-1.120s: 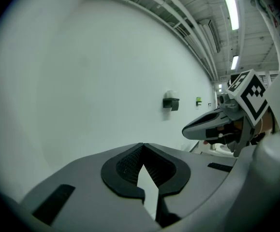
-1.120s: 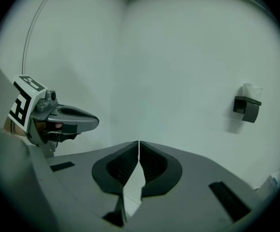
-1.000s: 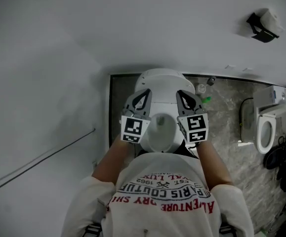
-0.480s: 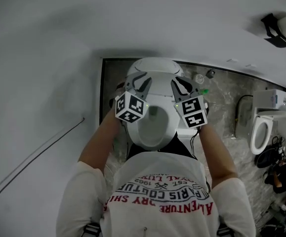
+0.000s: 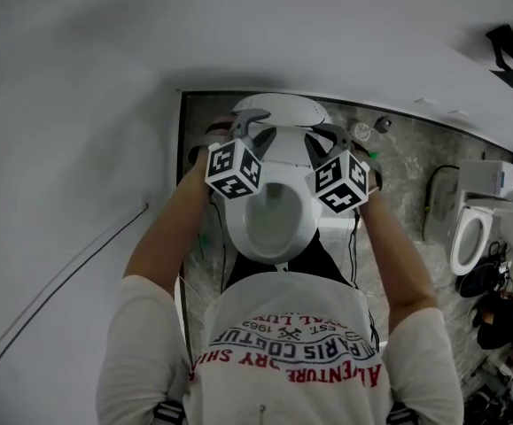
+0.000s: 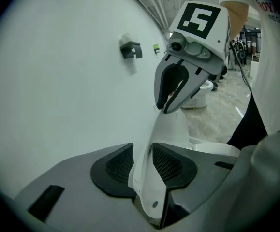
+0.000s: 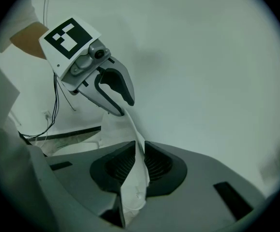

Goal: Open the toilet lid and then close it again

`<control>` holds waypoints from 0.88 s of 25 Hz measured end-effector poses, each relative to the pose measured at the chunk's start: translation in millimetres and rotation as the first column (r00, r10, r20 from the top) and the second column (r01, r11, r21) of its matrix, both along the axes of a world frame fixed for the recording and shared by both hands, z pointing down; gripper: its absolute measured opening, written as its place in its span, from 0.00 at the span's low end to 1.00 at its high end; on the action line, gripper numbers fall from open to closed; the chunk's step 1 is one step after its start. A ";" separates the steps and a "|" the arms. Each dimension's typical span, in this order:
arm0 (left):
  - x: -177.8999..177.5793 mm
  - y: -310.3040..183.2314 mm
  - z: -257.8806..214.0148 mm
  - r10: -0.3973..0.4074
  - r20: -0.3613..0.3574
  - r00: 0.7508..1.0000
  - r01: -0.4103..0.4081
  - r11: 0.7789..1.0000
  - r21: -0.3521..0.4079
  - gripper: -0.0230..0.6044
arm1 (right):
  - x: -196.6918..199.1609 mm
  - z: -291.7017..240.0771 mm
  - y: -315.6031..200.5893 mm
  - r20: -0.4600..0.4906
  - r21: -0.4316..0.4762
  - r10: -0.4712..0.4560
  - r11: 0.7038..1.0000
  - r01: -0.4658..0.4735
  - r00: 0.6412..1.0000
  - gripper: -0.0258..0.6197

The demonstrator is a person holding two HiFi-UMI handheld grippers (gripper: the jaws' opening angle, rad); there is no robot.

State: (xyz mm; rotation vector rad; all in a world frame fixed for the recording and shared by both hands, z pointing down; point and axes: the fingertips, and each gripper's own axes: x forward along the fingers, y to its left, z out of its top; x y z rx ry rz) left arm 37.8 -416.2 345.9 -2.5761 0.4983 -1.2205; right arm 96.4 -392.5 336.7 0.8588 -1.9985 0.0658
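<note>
Person (image 5: pixel 284 352) at a toilet (image 5: pixel 269 224), lid (image 5: pixel 279 106) raised upright. Left tongs (image 6: pixel 143 164), whose jaws have just been opening, stand wide astride the lid's left edge; right tongs (image 7: pixel 140 166) appear to pinch its right edge. Closing looks to be the step in hand: clamp both edges evenly, keep the two sides level, swing the lid forward and ease it down rather than let it drop. A one-sided pull could twist it.
</note>
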 end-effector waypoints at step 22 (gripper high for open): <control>-17.5 75.4 -5.9 0.180 -0.006 0.984 -0.180 0.983 -0.039 0.11 | -20.2 -8.0 68.6 -0.105 -0.045 -0.105 0.994 0.101 0.989 0.07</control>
